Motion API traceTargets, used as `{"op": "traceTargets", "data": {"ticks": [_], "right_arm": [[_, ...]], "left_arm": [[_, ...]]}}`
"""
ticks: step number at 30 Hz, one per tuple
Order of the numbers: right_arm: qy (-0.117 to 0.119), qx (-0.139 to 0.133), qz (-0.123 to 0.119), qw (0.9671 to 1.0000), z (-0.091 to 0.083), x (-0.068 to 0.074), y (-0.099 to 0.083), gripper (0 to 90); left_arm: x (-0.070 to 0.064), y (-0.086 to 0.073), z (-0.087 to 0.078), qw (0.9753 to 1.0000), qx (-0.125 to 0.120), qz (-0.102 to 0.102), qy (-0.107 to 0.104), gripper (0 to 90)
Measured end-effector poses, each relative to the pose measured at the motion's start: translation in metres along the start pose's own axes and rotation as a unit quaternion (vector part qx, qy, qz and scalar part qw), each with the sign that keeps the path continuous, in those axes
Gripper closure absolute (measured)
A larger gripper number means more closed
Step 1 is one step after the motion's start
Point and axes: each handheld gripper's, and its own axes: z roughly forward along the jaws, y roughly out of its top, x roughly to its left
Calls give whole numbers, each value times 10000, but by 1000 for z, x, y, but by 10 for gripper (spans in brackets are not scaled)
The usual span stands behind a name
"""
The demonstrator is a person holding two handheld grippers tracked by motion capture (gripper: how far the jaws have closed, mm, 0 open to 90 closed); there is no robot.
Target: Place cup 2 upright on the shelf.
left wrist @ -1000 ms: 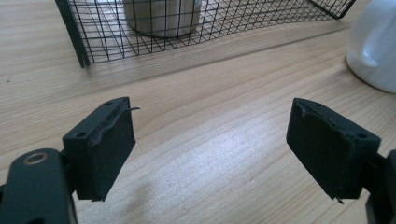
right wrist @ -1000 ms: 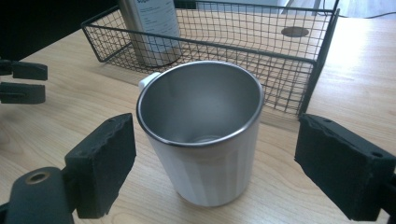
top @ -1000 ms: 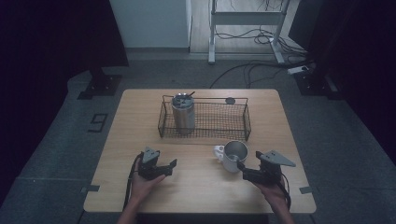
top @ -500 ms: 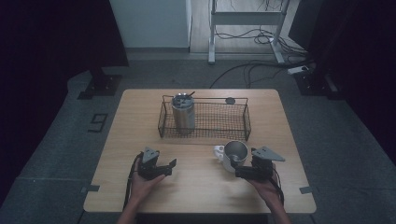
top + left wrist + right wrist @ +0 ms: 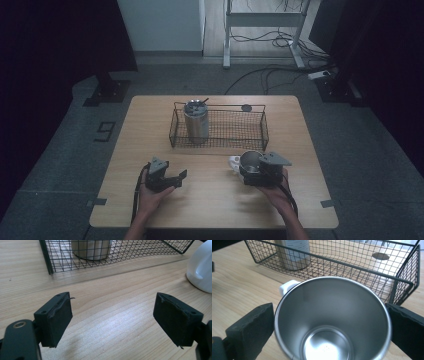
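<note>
A mug [image 5: 250, 161], white outside and steel inside, stands upright on the wooden table [image 5: 210, 210] in front of a black wire basket [image 5: 225, 131]. My right gripper [image 5: 248, 170] is open, one jaw on either side of the mug [image 5: 324, 302] and close to its rim; its white handle [image 5: 287, 286] points toward the basket [image 5: 352, 265]. My left gripper [image 5: 176, 179] rests open on bare wood at the front left, holding nothing. In the left gripper view the gripper [image 5: 112, 317] faces the basket [image 5: 50, 260], with the mug [image 5: 200, 270] at the far right.
A steel tumbler [image 5: 196, 121] stands upright in the basket's left end, a dark stick poking from its top. The remainder of the basket holds nothing. A small round disc [image 5: 246, 107] lies on the table behind the basket. Bare wood separates the two grippers.
My right gripper has slid left and slightly forward, bringing its jaws around the mug. The left gripper, the mug and the basket have stayed put.
</note>
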Motion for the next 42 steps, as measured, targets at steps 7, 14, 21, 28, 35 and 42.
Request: {"op": "traceTargets", "data": {"ticks": [7, 14, 21, 28, 35, 42], "right_arm": [[-104, -22, -162, 9998, 9, 1, 3, 54], [-97, -15, -167, 9998, 9, 1, 3, 58], [-193, -92, 99, 9997, 7, -3, 3, 59], [-240, -179, 1, 9996, 1, 0, 7, 59], [-130, -266, -27, 9996, -6, 2, 14, 59], [-72, -239, -54, 9997, -8, 1, 16, 60]], "left_arm": [[3, 0, -1, 10000, -13, -30, -46, 160], [4, 0, -3, 10000, -24, -65, -41, 162], [4, 0, -3, 10000, -15, -66, -44, 162], [7, 0, -4, 9999, -32, -85, -54, 166], [8, -1, -4, 9999, -7, -96, -43, 168], [8, -2, -3, 9999, 12, -113, -52, 168]]}}
